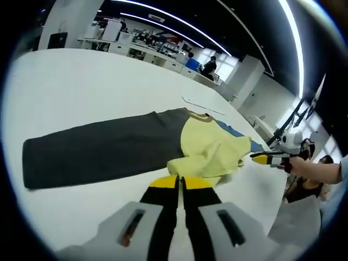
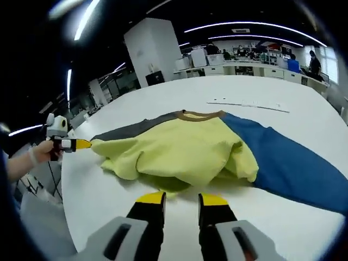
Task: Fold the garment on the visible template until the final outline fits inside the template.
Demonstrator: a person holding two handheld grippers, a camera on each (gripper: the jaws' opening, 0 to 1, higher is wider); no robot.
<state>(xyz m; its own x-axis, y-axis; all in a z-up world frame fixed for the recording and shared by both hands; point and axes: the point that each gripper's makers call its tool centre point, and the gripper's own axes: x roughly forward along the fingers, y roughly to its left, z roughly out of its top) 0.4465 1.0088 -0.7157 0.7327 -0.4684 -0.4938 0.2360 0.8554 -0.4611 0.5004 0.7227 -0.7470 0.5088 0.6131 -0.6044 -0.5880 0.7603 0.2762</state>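
My left gripper (image 1: 180, 182), jaws closed, pins the yellow hem of the colour-block sweater (image 2: 179, 149) spread on the white table (image 1: 81, 92). At nine o'clock in the right gripper view that same tool pinches the hem, likely to fold it, while my right gripper (image 2: 181, 200) hovers parted, holding nothing.

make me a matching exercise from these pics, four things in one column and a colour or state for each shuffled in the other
Column A
1. left sleeve of the garment
2. right sleeve of the garment
3. body of the garment
4. left gripper

Column B
a. blue, laid out flat on the white table
b. yellow, bunched up in folds
c. jaws closed together
d. dark grey, laid out flat

Pairs: 1-d, 2-a, 3-b, 4-c

The right gripper, by contrast, has its jaws apart, just short of the yellow cloth.
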